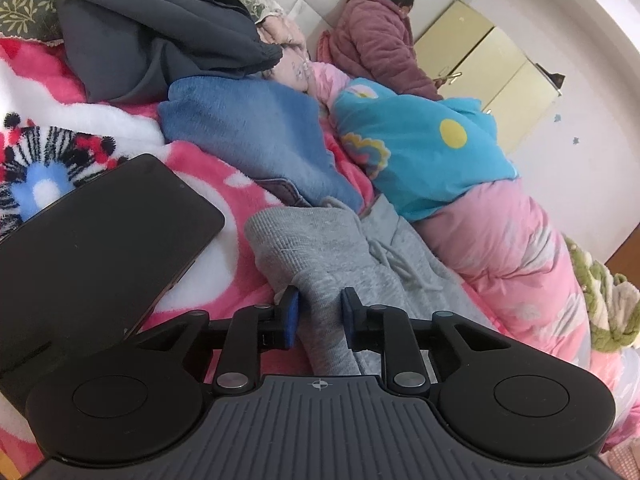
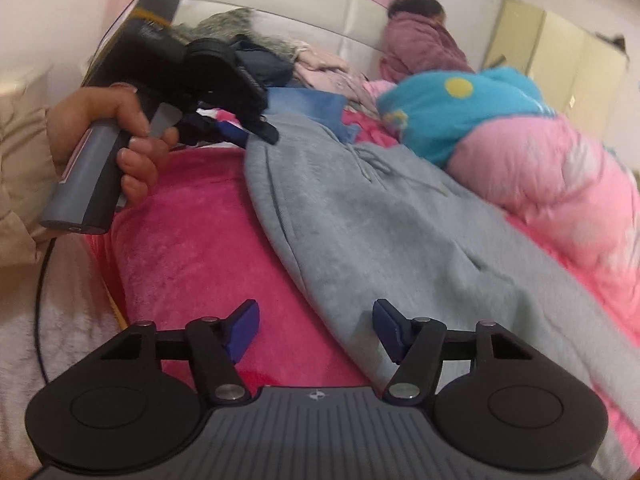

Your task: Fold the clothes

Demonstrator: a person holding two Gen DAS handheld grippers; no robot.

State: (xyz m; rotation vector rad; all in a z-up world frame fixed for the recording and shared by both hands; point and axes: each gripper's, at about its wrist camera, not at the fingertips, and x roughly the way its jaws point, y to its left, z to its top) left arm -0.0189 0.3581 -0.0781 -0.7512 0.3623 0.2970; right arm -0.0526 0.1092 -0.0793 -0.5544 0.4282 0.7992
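While the grey sweatpants (image 2: 360, 216) lay spread along the bed, over the pink fleece blanket (image 2: 192, 224), the waistband end with its drawstring (image 2: 372, 164) was turned toward the far side and one leg ran toward the near right. The left tool (image 1: 318, 312) was seen with its blue pads (image 1: 291, 312) set narrowly on either side of a raised ridge of the grey cloth at the near edge of the waist area; the fabric passed between them and appeared pinched, presumably so that this edge could be lifted or drawn across. In the right wrist view, the same tool (image 2: 248, 128) was held by a hand (image 2: 132, 140) at the far left corner of the garment, which suggested that the corner was being anchored or carried.

The right tool (image 2: 316, 328) was held wide, with nothing between its pads, low over the blanket at the near left edge of the leg, probably placed to take the cloth lower down. Whether a fold had been made could not be judged: the garment lay mostly flat and lengthwise, which would fit either a spreading-out or a fold in progress.

A blue fleece garment (image 1: 248, 136), a dark grey garment (image 1: 160, 48) and a rolled pink quilt (image 1: 508, 248) were left beyond, well apart from the work. A person in a mauve robe (image 1: 380, 40) was lying at the headboard.
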